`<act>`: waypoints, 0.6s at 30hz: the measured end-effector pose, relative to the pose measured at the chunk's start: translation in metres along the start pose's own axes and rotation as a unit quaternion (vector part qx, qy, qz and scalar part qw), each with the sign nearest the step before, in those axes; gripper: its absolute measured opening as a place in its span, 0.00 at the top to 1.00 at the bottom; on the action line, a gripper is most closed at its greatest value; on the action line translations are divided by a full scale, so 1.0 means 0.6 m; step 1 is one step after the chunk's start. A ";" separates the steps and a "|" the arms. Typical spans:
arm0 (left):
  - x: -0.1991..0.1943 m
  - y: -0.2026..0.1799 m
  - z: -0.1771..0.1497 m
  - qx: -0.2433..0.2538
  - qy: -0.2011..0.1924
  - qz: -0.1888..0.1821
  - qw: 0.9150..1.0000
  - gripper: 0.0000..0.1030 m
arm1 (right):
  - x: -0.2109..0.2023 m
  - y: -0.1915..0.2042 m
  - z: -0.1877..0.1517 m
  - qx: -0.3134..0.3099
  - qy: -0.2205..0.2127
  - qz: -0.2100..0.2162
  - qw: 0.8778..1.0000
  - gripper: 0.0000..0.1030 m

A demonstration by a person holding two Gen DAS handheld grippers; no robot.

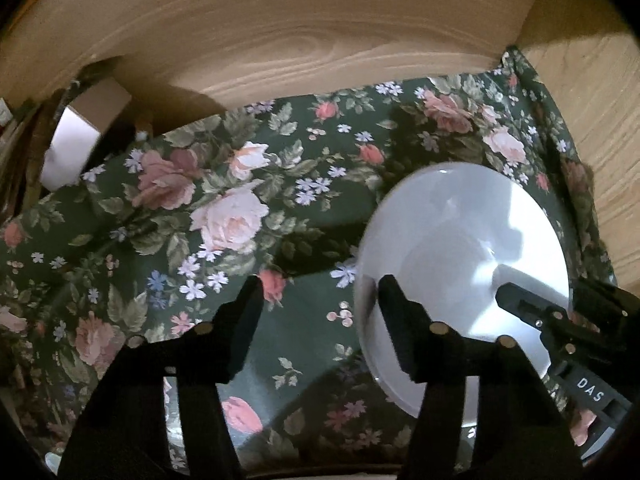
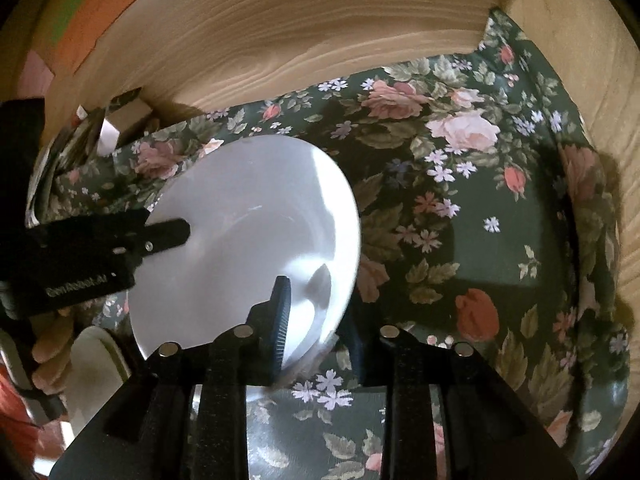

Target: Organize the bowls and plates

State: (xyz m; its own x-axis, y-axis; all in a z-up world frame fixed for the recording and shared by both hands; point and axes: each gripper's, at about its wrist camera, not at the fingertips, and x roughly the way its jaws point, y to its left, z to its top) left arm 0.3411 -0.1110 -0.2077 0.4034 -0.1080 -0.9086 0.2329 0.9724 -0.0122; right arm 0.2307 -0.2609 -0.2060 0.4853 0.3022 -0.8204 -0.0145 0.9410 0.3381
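White plate (image 2: 248, 240) rests on floral liner (image 2: 460, 240), empty.

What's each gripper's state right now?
Left gripper: open, fingers straddling the white plate rim, not clamped.
Right gripper: shut on the white plate's near rim.

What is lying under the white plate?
The white plate rests on the dark green floral cloth, which spreads out on all sides. Both grippers reach over its rim. What lies directly beneath the plate's middle is covered, so anything else there cannot be seen.
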 end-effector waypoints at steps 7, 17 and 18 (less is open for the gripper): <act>0.025 -0.018 -0.001 0.010 0.028 -0.028 0.999 0.62 | -0.004 0.004 -0.001 0.000 -0.015 0.001 1.000 0.75; 0.020 -0.045 -0.006 0.027 0.023 -0.017 0.999 0.77 | -0.009 0.014 -0.002 -0.004 -0.030 -0.010 0.999 0.78; 0.015 -0.043 -0.008 0.025 0.021 -0.018 0.999 0.76 | -0.011 0.013 -0.002 -0.003 -0.032 -0.007 0.999 0.78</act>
State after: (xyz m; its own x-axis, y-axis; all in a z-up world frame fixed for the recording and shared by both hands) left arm 0.3346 -0.1360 -0.2178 0.3566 -0.1319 -0.9249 0.2910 0.9564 -0.0242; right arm 0.2263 -0.2551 -0.1983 0.5401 0.2788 -0.7941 -0.0118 0.9460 0.3241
